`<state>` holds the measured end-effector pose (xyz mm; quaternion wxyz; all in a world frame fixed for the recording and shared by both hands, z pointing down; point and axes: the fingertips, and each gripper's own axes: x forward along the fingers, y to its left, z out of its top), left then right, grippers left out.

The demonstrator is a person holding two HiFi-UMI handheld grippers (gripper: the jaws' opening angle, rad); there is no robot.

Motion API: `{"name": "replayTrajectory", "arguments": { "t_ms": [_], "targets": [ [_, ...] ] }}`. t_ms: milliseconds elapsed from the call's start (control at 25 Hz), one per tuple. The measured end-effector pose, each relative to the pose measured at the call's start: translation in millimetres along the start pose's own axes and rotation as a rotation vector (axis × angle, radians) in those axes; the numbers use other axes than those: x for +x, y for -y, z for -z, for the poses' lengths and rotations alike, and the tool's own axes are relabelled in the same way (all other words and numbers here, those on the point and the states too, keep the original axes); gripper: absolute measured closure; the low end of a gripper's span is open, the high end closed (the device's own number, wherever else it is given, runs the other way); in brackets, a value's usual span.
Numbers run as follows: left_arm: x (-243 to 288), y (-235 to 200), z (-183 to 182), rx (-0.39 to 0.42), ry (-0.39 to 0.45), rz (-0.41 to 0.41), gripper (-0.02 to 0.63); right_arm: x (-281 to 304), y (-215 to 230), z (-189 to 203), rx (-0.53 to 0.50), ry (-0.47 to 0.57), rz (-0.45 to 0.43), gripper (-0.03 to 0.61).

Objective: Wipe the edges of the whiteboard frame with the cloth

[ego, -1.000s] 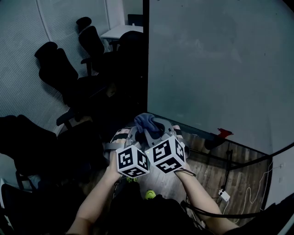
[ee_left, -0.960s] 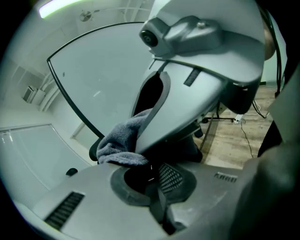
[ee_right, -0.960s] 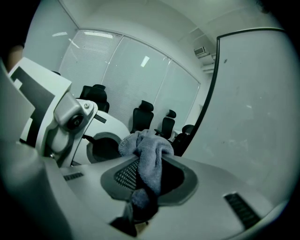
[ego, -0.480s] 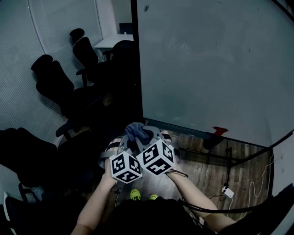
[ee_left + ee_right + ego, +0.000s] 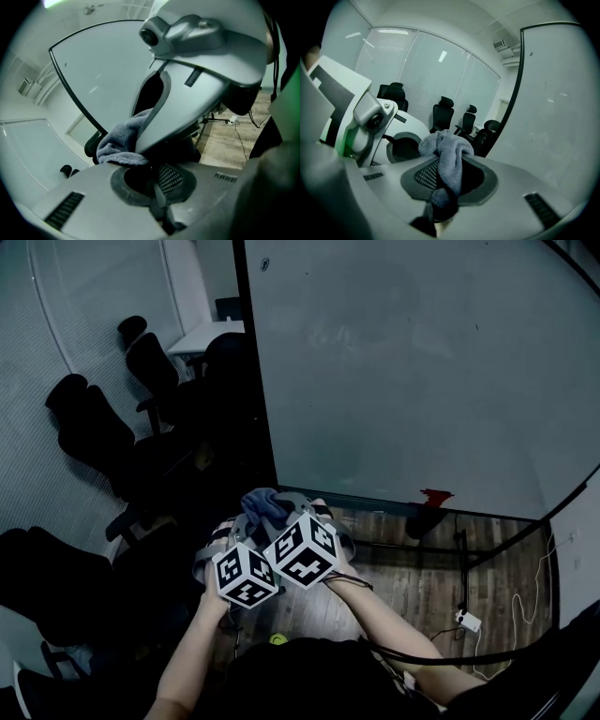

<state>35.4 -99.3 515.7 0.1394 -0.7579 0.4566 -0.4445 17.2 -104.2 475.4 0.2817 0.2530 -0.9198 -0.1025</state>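
The whiteboard stands upright in a black frame, whose left edge is just above my hands. Both grippers are held close together below its lower left corner. My right gripper is shut on a blue-grey cloth; in the right gripper view the cloth bunches over the jaws and hangs down between them at the right gripper. My left gripper sits beside it, jaws together with nothing between them. In the left gripper view the left gripper lies under the right gripper's body, with the cloth just ahead.
Several black office chairs crowd the left side, with a white desk behind them. A red object sits at the board's bottom edge. The board's stand legs, a power strip and cables lie on the wooden floor.
The two grippers with the cloth have drifted left and slightly down in the head view. More of the whiteboard's top left corner shows. Both grips are unchanged.
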Motion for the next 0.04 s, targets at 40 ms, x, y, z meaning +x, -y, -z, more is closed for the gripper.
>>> {"name": "replayTrajectory", "arguments": {
  "t_ms": [40],
  "targets": [
    [-0.6, -0.3, 1.2, 0.0, -0.001, 0.002, 0.598, 0.7, -1.0, -0.6, -0.001, -0.002, -0.001, 0.485]
  ]
}}
